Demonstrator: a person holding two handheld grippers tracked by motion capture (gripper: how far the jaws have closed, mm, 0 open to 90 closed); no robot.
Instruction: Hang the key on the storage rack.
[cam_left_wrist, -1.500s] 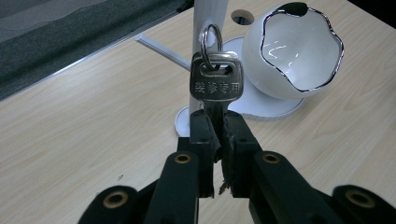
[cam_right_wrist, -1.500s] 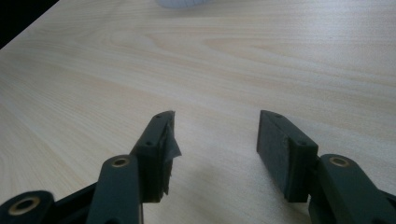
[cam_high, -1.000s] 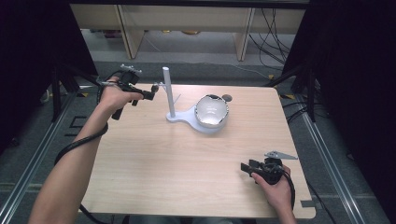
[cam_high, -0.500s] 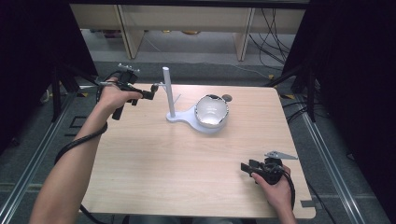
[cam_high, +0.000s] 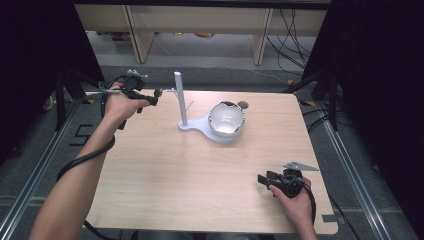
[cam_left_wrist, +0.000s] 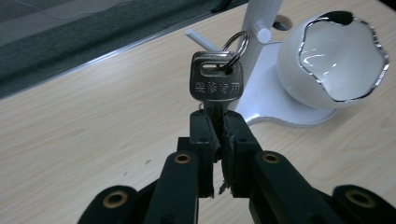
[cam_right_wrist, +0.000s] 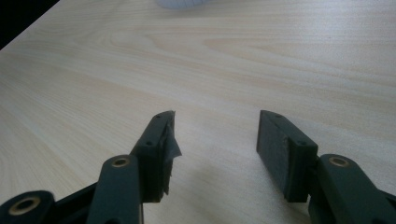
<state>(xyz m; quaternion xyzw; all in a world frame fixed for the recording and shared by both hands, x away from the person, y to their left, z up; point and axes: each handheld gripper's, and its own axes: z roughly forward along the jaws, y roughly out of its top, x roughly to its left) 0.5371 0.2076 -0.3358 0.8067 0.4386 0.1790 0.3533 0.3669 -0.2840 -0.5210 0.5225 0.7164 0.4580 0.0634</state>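
Observation:
My left gripper is shut on the blade of a silver key, which stands up from the jaws with its ring at the top. The ring hangs close to a short white peg on the white stand's post; whether it is around the peg I cannot tell. In the high view the left gripper is at the table's far left, just left of the post. A white bowl with a silver rim sits on the stand's base. My right gripper stands open above bare wood, near the front right.
The light wooden table stretches between the two hands. A small dark round object lies behind the bowl. Shelving and cables stand beyond the far edge. Dark curtains flank both sides.

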